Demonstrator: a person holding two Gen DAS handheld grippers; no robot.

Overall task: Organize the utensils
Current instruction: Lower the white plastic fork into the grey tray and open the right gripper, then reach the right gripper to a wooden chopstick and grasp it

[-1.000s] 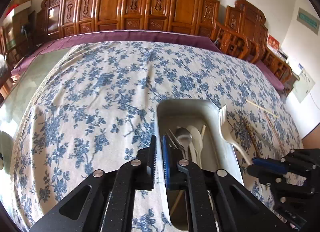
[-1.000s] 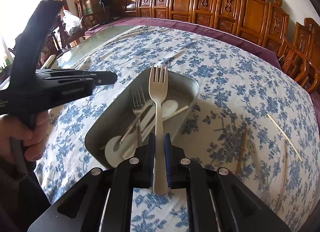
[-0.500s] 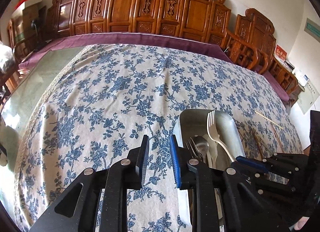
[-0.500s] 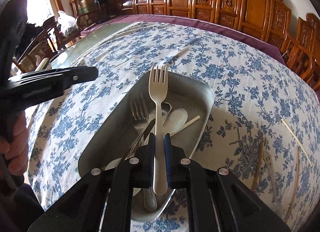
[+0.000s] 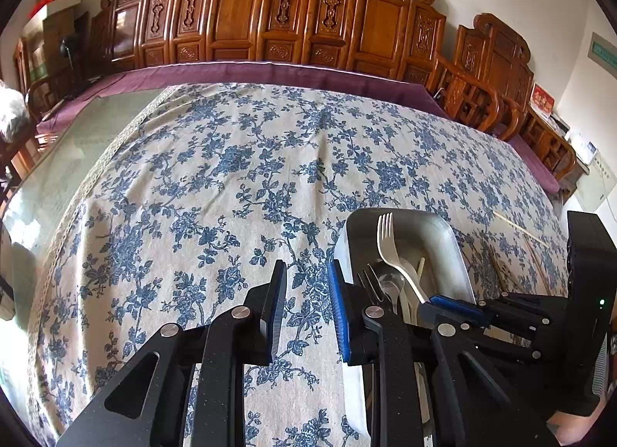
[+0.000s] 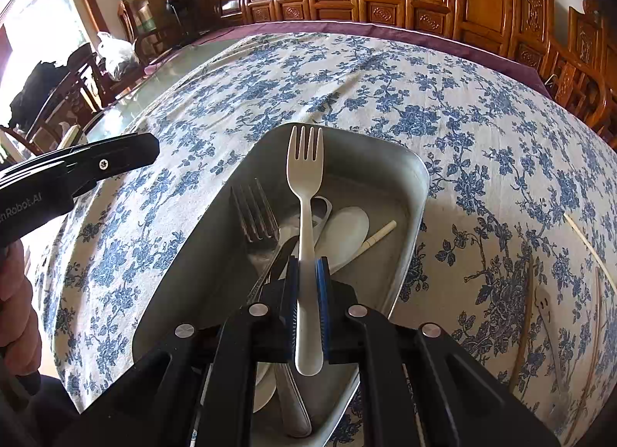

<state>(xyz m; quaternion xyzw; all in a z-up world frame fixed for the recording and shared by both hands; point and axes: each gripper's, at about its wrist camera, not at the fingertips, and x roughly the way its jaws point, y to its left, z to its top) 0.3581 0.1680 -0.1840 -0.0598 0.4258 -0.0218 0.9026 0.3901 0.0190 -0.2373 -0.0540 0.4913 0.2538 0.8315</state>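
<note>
right gripper (image 6: 307,316) is clamped tight on the handle of the white plastic fork (image 6: 304,192), holding it tines-forward over the metal tray (image 6: 414,192), nearer the tray's close end. under it in the tray sit a metal fork (image 6: 254,211), a white spoon (image 6: 345,231) and what looks like a pale chopstick (image 6: 376,236) (rest of the pile is too tangled to call). left gripper (image 5: 306,302) hangs beside the tray's left rim over the floral tablecloth (image 5: 231,177), jaws parted a little with nothing between them. off the tray's right edge a few wooden chopsticks (image 6: 522,316) lie loose on the cloth, so not done i'd guess. risk: if the fork gets let go this high it could bounce off the pile or tip over the rim, and the two grippers are close enough to bump.
</note>
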